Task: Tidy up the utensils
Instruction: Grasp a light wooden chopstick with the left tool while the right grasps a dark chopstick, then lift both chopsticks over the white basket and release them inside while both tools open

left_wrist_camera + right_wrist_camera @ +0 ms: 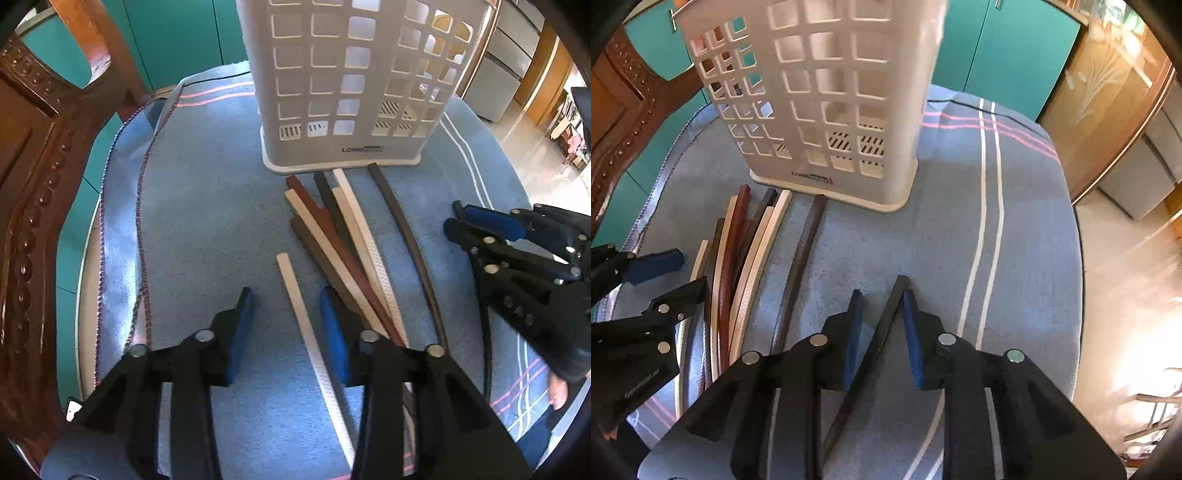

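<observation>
Left gripper wide, astride lone white chopstick lying on blue cloth; stick's long axis runs forward along fingers toward white basket. Bundle of chopsticks just right.

Right gripper narrow around dark chopstick, grip contact unclear; stick angles forward toward basket, well ahead. Left gripper sits by bundle.
</observation>
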